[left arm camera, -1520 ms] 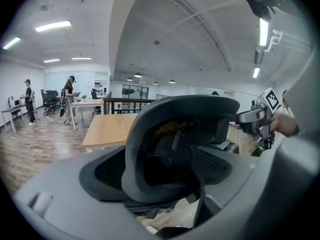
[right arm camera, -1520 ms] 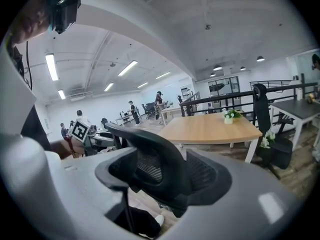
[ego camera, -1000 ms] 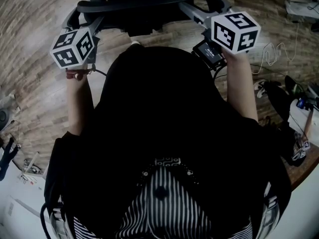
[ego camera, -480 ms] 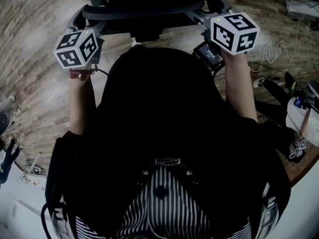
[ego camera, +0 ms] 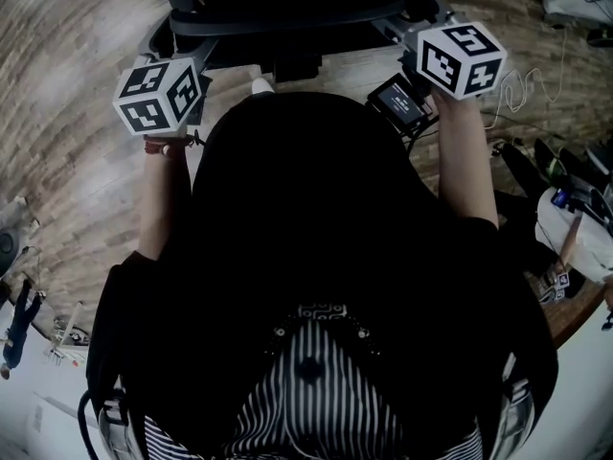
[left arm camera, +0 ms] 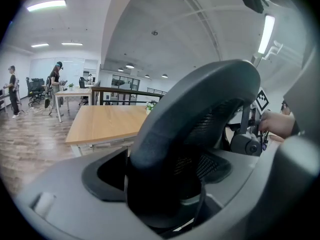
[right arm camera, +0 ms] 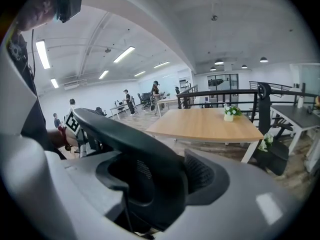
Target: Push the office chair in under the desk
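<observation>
Two pairs of jaws, left gripper (left arm camera: 165, 199) and right gripper (right arm camera: 150, 194), stand wide, lately closing, each astride the top rim of the office chair (ego camera: 273, 12), which stands short of the wooden surface (left arm camera: 100, 124) beyond

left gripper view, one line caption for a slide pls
Left claw, open and just closing, straddles the office chair backrest rim; wooden desk beyond.
</observation>
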Demonstrator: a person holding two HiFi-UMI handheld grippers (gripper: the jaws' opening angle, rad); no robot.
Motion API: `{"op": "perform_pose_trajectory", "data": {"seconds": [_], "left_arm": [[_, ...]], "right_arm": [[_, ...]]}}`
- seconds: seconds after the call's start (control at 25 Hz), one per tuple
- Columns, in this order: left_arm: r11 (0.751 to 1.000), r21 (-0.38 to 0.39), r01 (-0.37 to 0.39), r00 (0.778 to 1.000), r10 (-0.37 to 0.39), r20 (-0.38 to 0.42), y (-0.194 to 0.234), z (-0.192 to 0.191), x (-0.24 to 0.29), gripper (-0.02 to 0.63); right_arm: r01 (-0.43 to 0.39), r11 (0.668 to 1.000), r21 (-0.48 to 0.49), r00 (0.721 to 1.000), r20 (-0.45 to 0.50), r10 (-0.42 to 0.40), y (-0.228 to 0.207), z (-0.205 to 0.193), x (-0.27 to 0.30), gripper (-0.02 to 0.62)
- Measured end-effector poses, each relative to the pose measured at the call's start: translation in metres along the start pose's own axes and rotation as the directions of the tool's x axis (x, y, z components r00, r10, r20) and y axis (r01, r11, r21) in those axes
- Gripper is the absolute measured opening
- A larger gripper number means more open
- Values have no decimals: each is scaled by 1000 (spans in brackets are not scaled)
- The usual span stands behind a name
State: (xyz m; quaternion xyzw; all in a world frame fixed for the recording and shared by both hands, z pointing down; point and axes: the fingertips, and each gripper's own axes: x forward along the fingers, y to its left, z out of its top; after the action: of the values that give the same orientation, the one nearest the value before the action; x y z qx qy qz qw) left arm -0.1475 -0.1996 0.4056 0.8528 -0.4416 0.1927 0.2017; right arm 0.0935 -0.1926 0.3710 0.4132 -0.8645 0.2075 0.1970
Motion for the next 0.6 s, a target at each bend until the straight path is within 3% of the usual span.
{"op": "perform_pose_trajectory", "data": {"seconds": [0.6], "left_arm": [[998,65,4,999,-7,51,41,54,63,410]], "right_arm": [[58,998,-35,997,-41,-60,-54,42,47,275]]}}
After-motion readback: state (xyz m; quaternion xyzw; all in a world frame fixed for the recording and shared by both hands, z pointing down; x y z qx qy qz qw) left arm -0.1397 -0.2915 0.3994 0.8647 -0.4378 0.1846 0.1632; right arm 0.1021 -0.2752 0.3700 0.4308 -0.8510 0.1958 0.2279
